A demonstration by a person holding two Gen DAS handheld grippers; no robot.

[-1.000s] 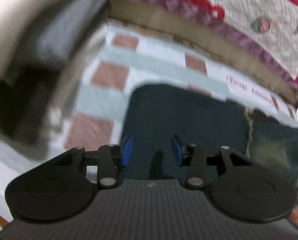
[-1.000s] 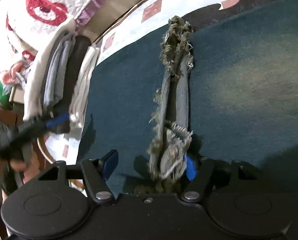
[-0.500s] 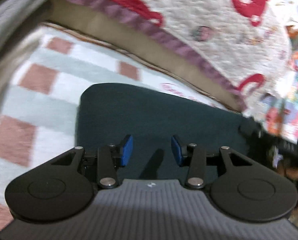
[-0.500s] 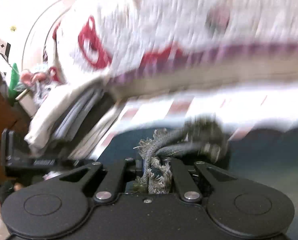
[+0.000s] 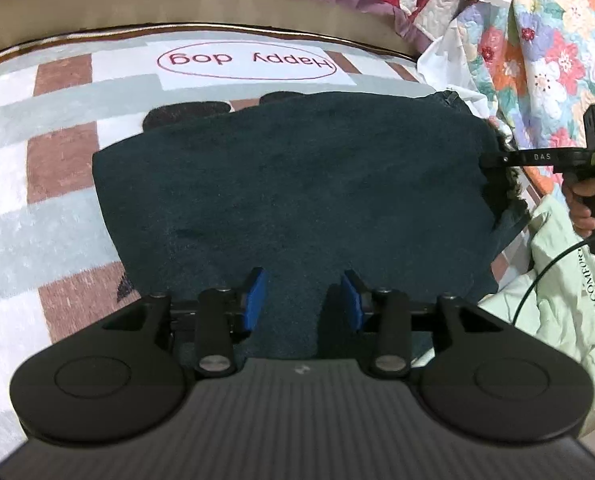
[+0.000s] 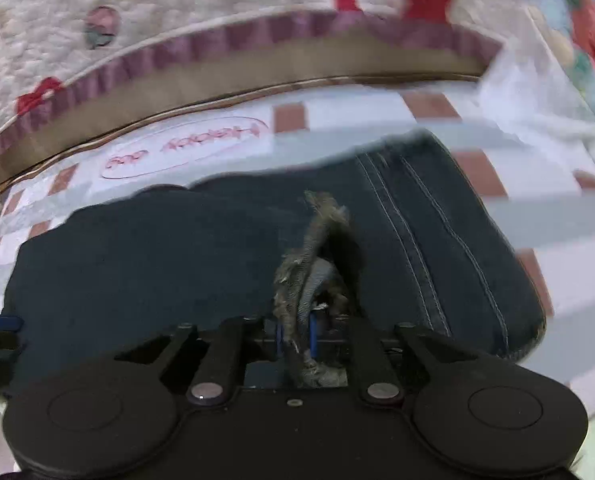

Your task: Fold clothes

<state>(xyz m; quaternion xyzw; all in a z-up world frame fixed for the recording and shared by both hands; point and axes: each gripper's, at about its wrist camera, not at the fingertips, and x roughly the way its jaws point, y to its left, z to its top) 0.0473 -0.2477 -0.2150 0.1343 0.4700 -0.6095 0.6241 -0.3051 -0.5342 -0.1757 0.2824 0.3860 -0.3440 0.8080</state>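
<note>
right gripper (image 6: 297, 330) clamped on the jeans' (image 5: 289, 184) frayed hem (image 6: 309, 256) — left gripper (image 5: 303, 294) wide apart, empty, over the denim.

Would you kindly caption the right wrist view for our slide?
Right gripper clamps the frayed hem of dark jeans on a checked blanket.

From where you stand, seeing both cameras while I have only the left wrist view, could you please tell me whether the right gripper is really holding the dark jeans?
Observer: Yes. The right gripper is shut on the frayed hem of the jeans; the ragged threads run between its blue pads.
Operator: Thank you. Is there anything on that side of the garment that my view lacks?
Observer: Pale double stitching runs along the denim just right of the hem.
Operator: And can you see my gripper from there?
Observer: Only a blue fingertip of the left gripper, at the far left edge.
</note>
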